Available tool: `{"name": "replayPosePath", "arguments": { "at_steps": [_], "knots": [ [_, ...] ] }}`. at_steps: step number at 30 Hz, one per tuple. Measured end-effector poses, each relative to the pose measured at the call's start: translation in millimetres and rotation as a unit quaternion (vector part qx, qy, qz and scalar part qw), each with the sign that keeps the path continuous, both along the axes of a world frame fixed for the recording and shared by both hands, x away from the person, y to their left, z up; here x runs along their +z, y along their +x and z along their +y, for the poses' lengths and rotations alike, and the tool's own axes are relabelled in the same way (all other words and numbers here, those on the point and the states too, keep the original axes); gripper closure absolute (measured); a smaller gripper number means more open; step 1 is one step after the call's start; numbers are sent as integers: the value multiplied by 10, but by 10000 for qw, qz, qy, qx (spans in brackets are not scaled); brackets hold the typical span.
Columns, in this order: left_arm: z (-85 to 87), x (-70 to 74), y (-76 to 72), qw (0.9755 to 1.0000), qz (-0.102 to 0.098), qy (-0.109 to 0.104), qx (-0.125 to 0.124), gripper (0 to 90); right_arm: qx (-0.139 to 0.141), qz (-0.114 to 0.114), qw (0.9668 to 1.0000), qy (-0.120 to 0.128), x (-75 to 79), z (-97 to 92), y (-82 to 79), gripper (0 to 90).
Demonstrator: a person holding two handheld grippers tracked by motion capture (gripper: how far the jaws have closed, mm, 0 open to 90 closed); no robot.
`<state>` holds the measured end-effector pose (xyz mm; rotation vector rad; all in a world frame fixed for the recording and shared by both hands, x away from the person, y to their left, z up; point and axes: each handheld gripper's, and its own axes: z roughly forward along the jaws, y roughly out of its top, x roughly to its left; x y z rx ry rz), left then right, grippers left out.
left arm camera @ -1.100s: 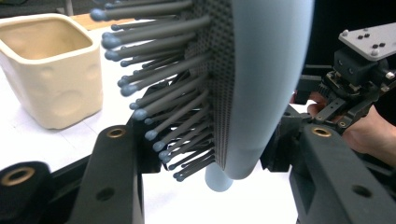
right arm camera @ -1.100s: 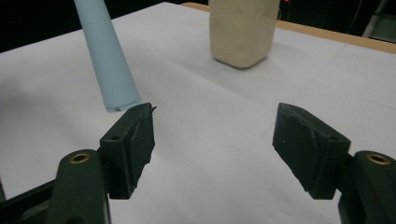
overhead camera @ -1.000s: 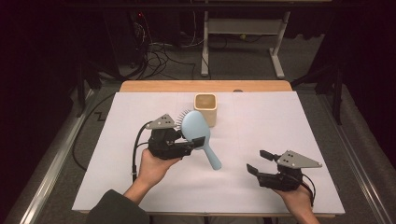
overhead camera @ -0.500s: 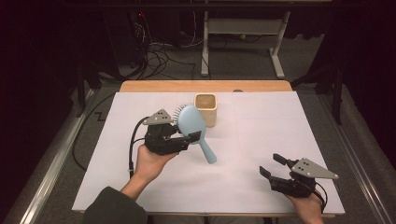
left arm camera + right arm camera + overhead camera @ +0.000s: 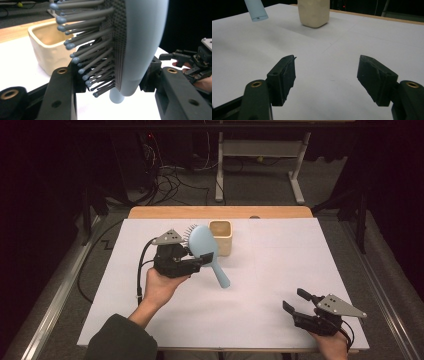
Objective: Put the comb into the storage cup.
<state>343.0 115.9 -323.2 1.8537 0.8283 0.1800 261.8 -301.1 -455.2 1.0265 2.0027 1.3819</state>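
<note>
Your left gripper [image 5: 196,261] clamps the hairbrush [image 5: 205,247] by its head above the table [image 5: 280,270], handle tilted down, beside the cup [image 5: 221,236]. Your right gripper [image 5: 296,303] sits wide apart, empty, at the near right edge.

The hairbrush [image 5: 142,37] has a smooth, matt pale-blue plastic back, a finely textured dark grey cushion and grey bristles tipped with small rounded blue beads. The cup [image 5: 220,235] looks like cream ceramic, faintly uneven and softly sheened. Both grippers look like matt black plastic with brass-coloured inserts. White paper covers the table [image 5: 280,213], whose far edge shows bare wood.
</note>
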Motion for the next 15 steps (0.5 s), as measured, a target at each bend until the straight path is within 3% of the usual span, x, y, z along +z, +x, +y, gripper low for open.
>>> {"name": "replayPosePath", "arguments": {
  "at_steps": [5,11,15],
  "knots": [
    [-8,44,76,9999,-19,86,98,524,-23,35,10000,80,-18,-47,-22,309],
    [-44,121,146,9998,-43,137,136,524,23,100,9999,-129,-52,-28,-53,308],
    [-69,175,190,9997,-97,150,169,524,21,102,9999,-49,-52,-47,-60,309]
  ]
}}
